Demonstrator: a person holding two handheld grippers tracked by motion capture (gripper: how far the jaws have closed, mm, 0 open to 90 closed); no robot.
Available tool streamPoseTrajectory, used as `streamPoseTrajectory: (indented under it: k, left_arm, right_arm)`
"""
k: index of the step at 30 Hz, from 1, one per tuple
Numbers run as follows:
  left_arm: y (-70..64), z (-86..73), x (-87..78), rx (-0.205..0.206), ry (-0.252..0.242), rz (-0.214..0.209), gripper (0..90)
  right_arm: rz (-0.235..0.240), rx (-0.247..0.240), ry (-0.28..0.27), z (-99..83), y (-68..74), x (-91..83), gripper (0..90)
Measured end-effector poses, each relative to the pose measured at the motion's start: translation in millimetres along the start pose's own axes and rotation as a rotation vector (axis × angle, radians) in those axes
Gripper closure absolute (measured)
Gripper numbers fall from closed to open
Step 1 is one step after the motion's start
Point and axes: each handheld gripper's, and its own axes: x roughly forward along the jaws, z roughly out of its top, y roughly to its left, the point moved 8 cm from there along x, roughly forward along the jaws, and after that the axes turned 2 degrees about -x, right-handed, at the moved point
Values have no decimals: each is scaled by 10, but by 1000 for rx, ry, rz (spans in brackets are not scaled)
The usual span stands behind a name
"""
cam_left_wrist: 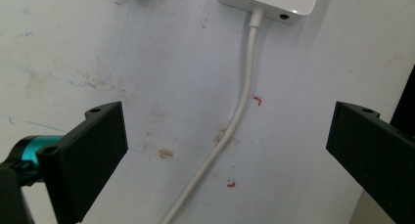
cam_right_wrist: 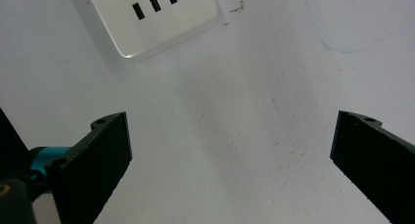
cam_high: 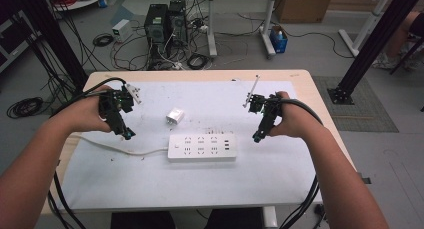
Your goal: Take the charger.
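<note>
power strip [cam_right_wrist: 156,18] cropped at top edge, its cord [cam_left_wrist: 230,126] leaving below (plug unseen)

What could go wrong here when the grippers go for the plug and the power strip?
1. The plug is small and lies loose on the mat; open jaws may push it away instead of gripping it.
2. The cord runs between the left gripper jaws, so it might snag and drag the power strip.
3. The strip is unheld; pressing the plug in may slide it unless the right gripper steadies it.
</note>
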Motion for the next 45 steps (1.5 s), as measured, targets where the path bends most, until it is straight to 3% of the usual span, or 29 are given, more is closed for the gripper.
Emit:
streamPoseTrajectory:
  k: [6, 7, 11, 12, 13, 14, 15, 16, 24, 25, 27, 30, 34, 36, 40, 42, 45]
  left_arm:
    - [15, 12, 1, -36, -10, 10, 17]
    - [20, 36, 33, -79, -28, 6, 17]
    - [38, 58, 98, -115, -25, 8, 17]
    - [55, 74, 152, -150, -24, 21, 17]
    - [55, 74, 152, -150, -24, 21, 17]
    - [59, 89, 193, -179, -32, 19, 17]
    - [69, 124, 255, -236, -54, 24, 17]
    - [69, 124, 255, -236, -54, 24, 17]
    - [178, 249, 543, -397, -100, 41, 17]
    - [209, 282, 604, -433, -114, 52, 17]
    - [209, 282, 604, -433, -114, 52, 17]
    - [280, 383, 735, -505, -137, 79, 17]
    - [320, 440, 778, -535, -154, 90, 17]
    - [374, 495, 818, -582, -177, 100, 17]
    - [419, 551, 865, -625, -200, 107, 17]
    - [446, 619, 922, -640, -219, 111, 17]
    - [459, 666, 979, -627, -220, 107, 17]
  right_arm:
    - [-5, 4, -1, -2, -1, -1, 11]
    - [2, 13, -3, -28, -1, -1, 11]
    - [4, 17, -24, -65, -29, 7, 11]
    - [2, 28, -26, -77, -36, 13, 11]
    - [2, 28, -26, -77, -36, 13, 11]
    - [0, 33, -35, -96, -47, 33, 11]
    - [0, 32, -35, -102, -49, 39, 11]
    - [0, 32, -35, -102, -49, 39, 11]
    - [3, 26, -45, -119, -6, 118, 11]
    - [1, 21, -51, -131, -4, 141, 11]
    - [2, 24, -50, -139, 0, 145, 11]
    - [4, 33, -60, -177, -1, 174, 11]
    - [7, 42, -64, -204, -1, 192, 11]
    - [6, 46, -68, -217, -1, 205, 11]
    - [3, 50, -69, -222, 1, 207, 11]
    - [0, 50, -73, -212, 4, 197, 11]
    - [-2, 47, -79, -200, 5, 189, 11]
